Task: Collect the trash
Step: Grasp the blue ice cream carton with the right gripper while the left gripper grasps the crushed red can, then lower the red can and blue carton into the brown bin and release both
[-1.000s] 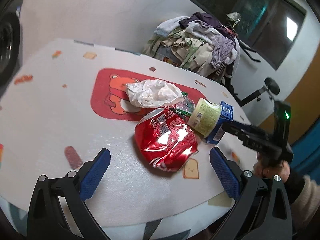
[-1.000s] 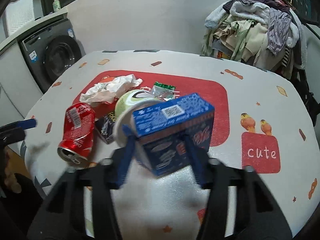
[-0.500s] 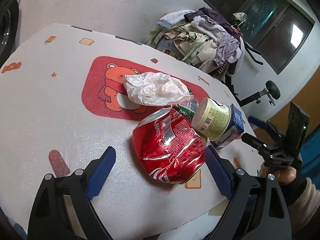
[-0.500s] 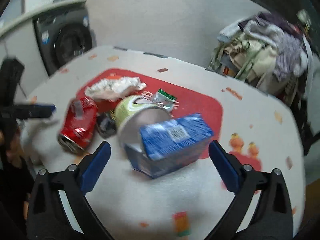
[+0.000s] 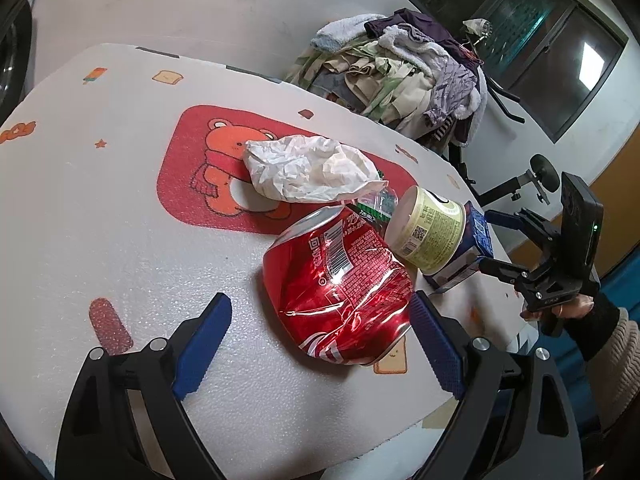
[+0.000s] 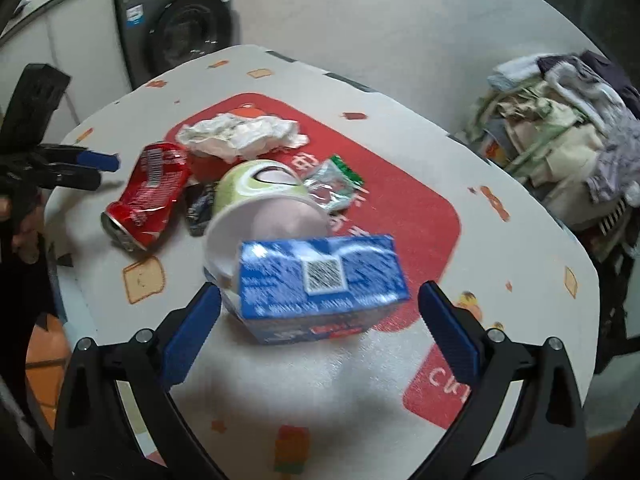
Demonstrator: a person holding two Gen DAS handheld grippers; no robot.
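Note:
A crushed red can (image 5: 340,280) lies on the table between the fingers of my open left gripper (image 5: 320,340); the right pad is very near its edge. Behind the can are a crumpled white tissue (image 5: 308,168), a green wrapper (image 5: 376,204) and a tipped pale green cup (image 5: 428,228). A blue carton (image 6: 320,280) lies on the table against the cup (image 6: 260,200). My right gripper (image 6: 320,332) stands wide open around the carton without touching it. A dark wrapper (image 6: 200,208) lies between the can (image 6: 152,196) and the cup.
The round white table (image 6: 500,248) has red printed patches and its near edge is close below both grippers. A pile of clothes (image 5: 400,76) is behind the table. A washing machine (image 6: 184,28) stands by the wall. A hand and sleeve (image 5: 592,320) hold the right gripper.
My right gripper has opened and let go of the blue carton, which now rests on the table beside the cup. My left gripper has come a little lower over the can, jaws slightly narrower.

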